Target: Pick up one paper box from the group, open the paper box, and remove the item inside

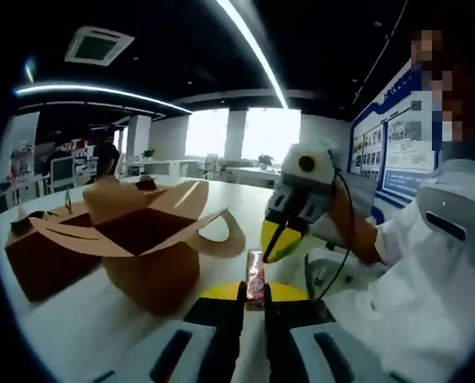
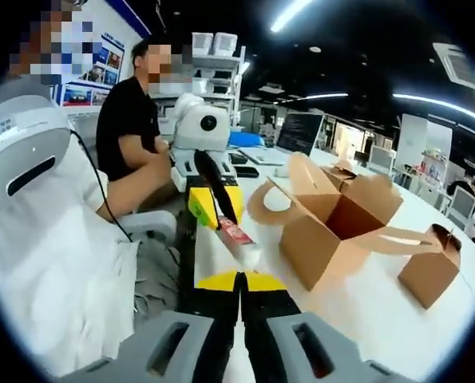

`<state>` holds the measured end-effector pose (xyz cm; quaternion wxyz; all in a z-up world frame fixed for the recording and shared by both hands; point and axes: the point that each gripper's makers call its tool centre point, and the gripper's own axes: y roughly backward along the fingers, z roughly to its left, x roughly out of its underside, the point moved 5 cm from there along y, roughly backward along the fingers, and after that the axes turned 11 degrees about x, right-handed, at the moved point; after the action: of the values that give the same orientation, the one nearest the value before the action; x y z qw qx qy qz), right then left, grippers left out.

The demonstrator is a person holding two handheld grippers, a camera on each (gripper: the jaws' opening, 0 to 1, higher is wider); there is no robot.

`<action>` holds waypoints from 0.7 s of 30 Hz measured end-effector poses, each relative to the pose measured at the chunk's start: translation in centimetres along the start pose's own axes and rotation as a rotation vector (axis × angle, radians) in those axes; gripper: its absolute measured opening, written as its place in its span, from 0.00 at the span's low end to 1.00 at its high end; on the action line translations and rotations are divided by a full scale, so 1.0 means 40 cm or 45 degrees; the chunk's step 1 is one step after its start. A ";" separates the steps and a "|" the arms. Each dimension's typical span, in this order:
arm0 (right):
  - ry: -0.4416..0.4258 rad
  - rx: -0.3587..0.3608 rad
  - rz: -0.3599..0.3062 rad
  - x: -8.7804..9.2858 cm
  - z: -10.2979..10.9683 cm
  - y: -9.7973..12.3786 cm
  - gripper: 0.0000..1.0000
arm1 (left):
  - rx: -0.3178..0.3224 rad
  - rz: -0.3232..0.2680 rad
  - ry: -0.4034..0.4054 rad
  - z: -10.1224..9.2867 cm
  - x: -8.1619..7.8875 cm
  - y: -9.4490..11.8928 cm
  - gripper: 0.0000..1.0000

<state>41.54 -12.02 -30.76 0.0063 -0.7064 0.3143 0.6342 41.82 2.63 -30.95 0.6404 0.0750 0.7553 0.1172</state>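
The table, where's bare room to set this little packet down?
Bare white table lies in front of the open paper box, toward the left gripper, and past it by the windows. It is crowded around the second box beside it.

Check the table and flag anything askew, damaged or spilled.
Nothing spilled or damaged. The open paper box stands with its flaps splayed wide, as expected once opened. The small red packet is pinched in the left gripper, clear of the box. The right gripper looks shut and empty.
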 end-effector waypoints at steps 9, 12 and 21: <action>-0.060 -0.005 -0.011 0.008 -0.003 -0.001 0.25 | 0.009 0.040 -0.062 -0.012 0.008 -0.013 0.12; -0.059 -0.040 -0.029 0.003 0.014 -0.009 0.24 | 0.036 0.056 -0.088 -0.020 0.012 -0.024 0.12; -0.025 -0.043 -0.015 0.013 0.020 -0.022 0.14 | 0.058 0.067 -0.102 -0.015 0.021 -0.037 0.12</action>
<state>41.21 -11.23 -31.74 0.0012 -0.7020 0.2992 0.6463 41.16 1.38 -32.06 0.6649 0.1140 0.7294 0.1134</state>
